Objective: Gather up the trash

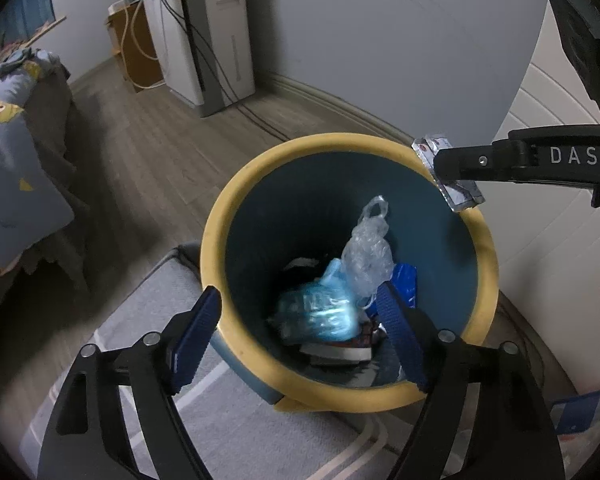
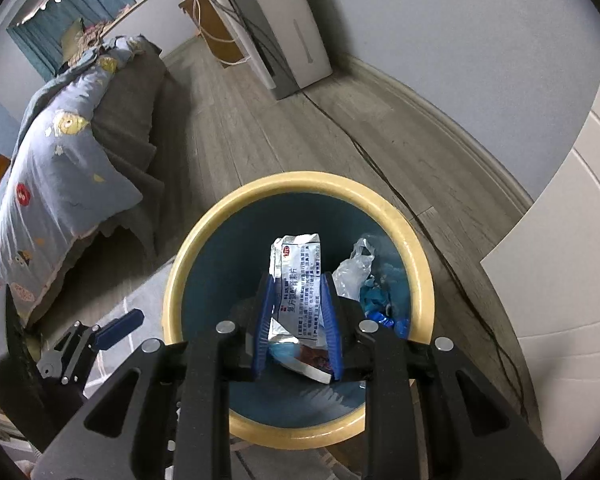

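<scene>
- Left gripper [image 1: 300, 322]: jaws are spread wide with nothing between them, held above the near rim of the bin; one blue pad is seen outside the rim, the other inside.
- Bin [image 2: 204, 232] (yellow rim, blue interior): stands on the wooden floor by a grey rug [image 1: 148, 320]; a clear plastic bag [image 1: 370, 252], a blue wrapper and other trash lie at the bottom.
- Right gripper [image 2: 298, 320]: jaws are clamped on a silver foil sachet [image 2: 298, 276], held upright directly over the bin opening, well above the trash.
</scene>
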A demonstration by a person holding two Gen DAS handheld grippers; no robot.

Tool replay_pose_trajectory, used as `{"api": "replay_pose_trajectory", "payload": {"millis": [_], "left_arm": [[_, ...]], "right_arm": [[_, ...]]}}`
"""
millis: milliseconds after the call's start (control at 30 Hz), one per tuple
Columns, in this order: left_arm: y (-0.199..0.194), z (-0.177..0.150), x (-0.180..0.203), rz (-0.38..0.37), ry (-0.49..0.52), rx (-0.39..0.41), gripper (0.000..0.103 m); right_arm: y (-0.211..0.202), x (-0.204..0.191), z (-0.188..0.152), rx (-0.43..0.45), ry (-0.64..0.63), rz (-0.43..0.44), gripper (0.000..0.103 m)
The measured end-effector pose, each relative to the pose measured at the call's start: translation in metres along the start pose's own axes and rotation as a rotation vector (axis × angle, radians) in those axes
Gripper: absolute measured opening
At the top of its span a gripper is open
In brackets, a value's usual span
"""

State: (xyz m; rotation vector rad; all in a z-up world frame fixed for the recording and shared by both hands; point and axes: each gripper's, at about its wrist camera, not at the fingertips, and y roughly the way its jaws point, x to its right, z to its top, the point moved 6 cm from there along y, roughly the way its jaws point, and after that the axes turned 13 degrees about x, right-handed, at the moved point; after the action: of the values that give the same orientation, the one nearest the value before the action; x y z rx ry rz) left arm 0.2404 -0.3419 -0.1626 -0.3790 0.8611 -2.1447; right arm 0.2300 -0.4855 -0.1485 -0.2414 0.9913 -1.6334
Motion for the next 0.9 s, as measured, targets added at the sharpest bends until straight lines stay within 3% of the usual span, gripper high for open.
{"api": "replay_pose_trajectory", "payload": {"millis": [33, 100, 333, 433, 600, 667, 900], "left_arm": [[-0.001, -0.001, 0.0, -0.001, -0.003, 0.0, 0.08], [-0.005, -0.002, -0.001, -0.003, -0.014, 0.001, 0.08], [-0.039, -0.007, -0.006, 0.003, -0.046, 0.025, 0.085], [-0.057, -0.008, -0.008, 0.008, -0.077, 0.041, 0.092], [-0.099, -0.003, -0.008, 0.03, -0.111, 0.077, 0.097], [-0.116, -0.001, -0.007, 0.039, -0.12, 0.1, 0.098], [-0.159, -0.003, 0.002, 0.072, -0.139, 0.145, 0.098]], "right_arm": [[0.0, -0.001, 0.0, -0.003, -0.002, 0.003, 0.025], [0.0, -0.001, 0.001, -0.002, 0.001, 0.004, 0.044], [-0.014, 0.001, 0.001, 0.019, -0.014, -0.009, 0.057], [-0.028, 0.001, -0.001, 0.028, -0.026, -0.023, 0.067], [-0.074, 0.001, 0.0, 0.091, -0.062, -0.049, 0.092], [-0.093, -0.001, -0.005, 0.114, -0.08, -0.053, 0.097], [-0.133, -0.012, -0.032, 0.112, -0.179, -0.07, 0.097]]}}
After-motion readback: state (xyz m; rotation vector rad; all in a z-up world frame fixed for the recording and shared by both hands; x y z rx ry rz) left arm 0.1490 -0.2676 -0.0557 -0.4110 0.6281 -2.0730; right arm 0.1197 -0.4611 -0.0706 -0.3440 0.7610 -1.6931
